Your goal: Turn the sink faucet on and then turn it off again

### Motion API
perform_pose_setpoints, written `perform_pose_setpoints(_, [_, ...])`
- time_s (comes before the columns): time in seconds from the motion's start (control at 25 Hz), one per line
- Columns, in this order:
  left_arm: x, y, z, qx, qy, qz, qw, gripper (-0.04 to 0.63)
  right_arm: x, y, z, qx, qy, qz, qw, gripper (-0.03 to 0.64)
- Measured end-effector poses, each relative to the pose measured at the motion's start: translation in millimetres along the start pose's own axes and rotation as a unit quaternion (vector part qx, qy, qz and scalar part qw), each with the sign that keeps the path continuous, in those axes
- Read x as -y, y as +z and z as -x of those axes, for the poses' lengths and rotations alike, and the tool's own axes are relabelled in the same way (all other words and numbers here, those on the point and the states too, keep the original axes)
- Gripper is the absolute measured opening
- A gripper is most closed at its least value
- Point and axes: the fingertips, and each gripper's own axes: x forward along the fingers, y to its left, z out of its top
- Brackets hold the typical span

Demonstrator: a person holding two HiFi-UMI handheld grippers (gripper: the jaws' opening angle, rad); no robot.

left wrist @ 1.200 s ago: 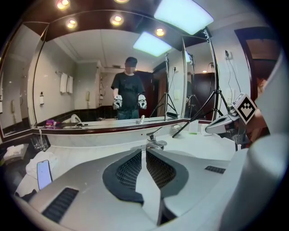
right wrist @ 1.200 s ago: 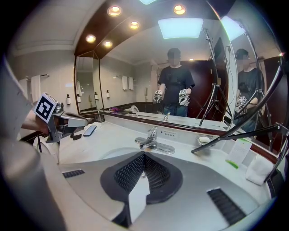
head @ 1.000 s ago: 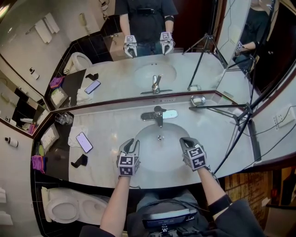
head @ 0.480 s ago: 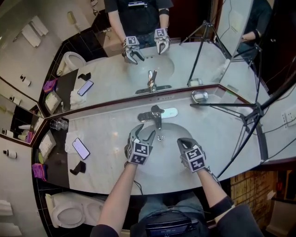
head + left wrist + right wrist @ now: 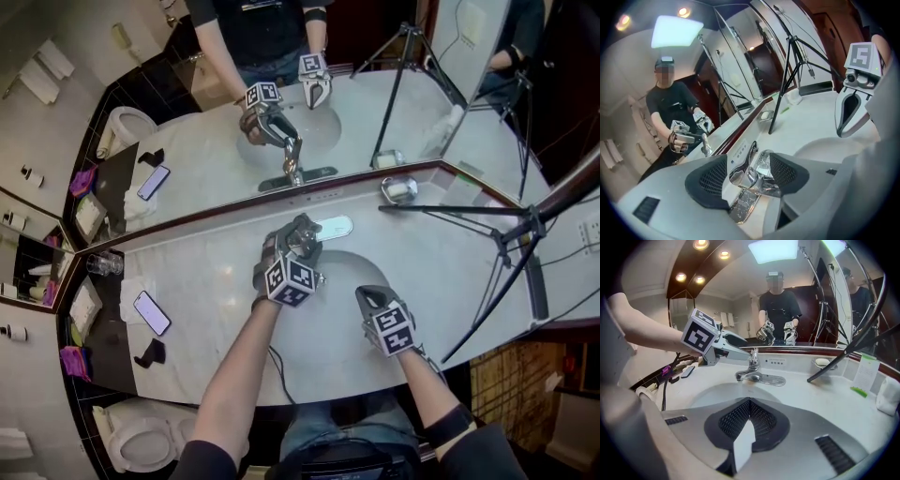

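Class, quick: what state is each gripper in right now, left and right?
Left gripper: open, jaws have just been opening, faucet between them, not gripped.
Right gripper: shut, empty.

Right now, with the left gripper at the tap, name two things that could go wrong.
1. The left gripper has just been opening its jaws, which straddle the faucet handle without pressing it; closing off-centre, it might slip off that shiny metal.
2. A hard lift could send a strong jet splashing from the basin onto the right gripper, shut at its near edge.
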Motion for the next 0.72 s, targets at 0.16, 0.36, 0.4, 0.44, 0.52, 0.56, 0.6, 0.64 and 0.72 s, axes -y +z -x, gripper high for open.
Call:
perform_pose_setpoints(0.16, [7,3,-20,-0.003,-0.010,-0.020,0.9997,0.282,9,-13,0,-0.007,-0.005,-0.009,1.000,0.022])
perform_pose_setpoints(0.36, [20,-1,-36,-0.010,-0.026,-0.043,0.9987,0.276,14,-23,0,-0.013,-0.011,-0.018,1.000,0.022])
perform_pose_setpoints(0.4, [22,-1,-38,-0.011,-0.028,-0.046,0.9985,0.275,14,-24,0,-0.013,-0.012,-0.019,1.000,0.022])
perform_pose_setpoints(0.44, [23,-1,-40,-0.011,-0.028,-0.048,0.9984,0.251,15,-26,0,-0.014,-0.012,-0.020,1.000,0.023])
perform_pose_setpoints(0.52, [23,0,-41,-0.010,-0.024,-0.046,0.9986,0.221,17,-29,0,-0.014,-0.012,-0.022,1.000,0.023])
perform_pose_setpoints(0.56, [23,0,-41,-0.010,-0.022,-0.046,0.9987,0.212,17,-30,0,-0.015,-0.012,-0.023,1.000,0.021])
perform_pose_setpoints(0.6, [23,0,-41,-0.010,-0.020,-0.048,0.9986,0.207,17,-31,0,-0.016,-0.012,-0.024,1.000,0.021])
perform_pose_setpoints(0.64, [24,-1,-41,-0.010,-0.018,-0.052,0.9984,0.207,17,-33,-1,-0.017,-0.012,-0.026,0.999,0.023])
perform_pose_setpoints(0.72, [25,-1,-42,-0.010,-0.014,-0.058,0.9982,0.207,14,-34,-2,-0.018,-0.009,-0.027,0.999,0.023])
